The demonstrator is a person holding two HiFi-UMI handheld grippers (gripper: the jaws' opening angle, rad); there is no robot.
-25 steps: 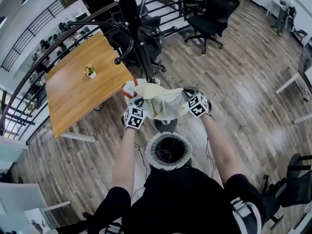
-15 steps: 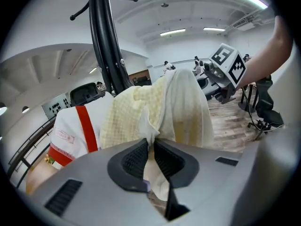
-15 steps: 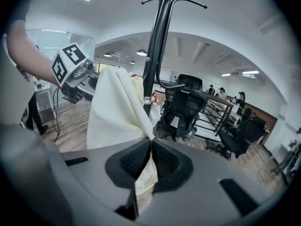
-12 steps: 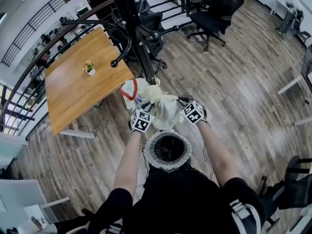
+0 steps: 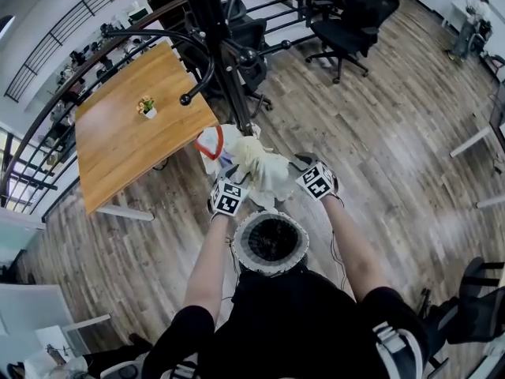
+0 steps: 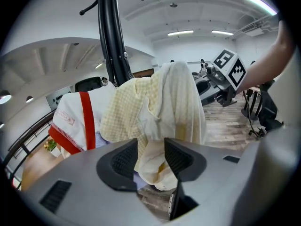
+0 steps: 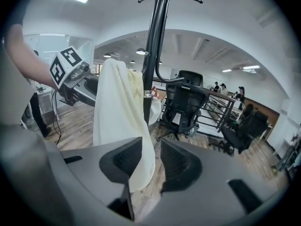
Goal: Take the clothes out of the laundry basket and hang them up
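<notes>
plank wood floor (image 5: 394, 148) across the whole head view. wooden table (image 5: 126, 148) up left, a railing behind it.

black coat rack (image 5: 217, 46) rises beside the table's near corner, curved arms spreading up top. black office chairs (image 5: 347, 22) beyond it, well apart from the work.

laundry basket (image 5: 241, 253), round with a pale ruffled rim, sits on the floor right in front of the person, between the two forearms. inside reads dark; contents can't be made out.

pale yellow garment (image 5: 264, 168) hangs bunched against the lower pole of the coat rack, just beyond the basket. it peaks at the top and falls in folds. touching it on the left is a white garment with red trim (image 5: 211, 142), also on the rack.

left gripper (image 6: 150, 157): jaws have just been opening and stand apart. a low fold of the yellow garment hangs in the gap; pads not pressing it.

right gripper (image 7: 151, 161): jaws have also just been opening, moderate gap. the garment's edge hangs by the left pad, loose and not clamped.

small potted plant (image 5: 147, 107) on the table.
</notes>
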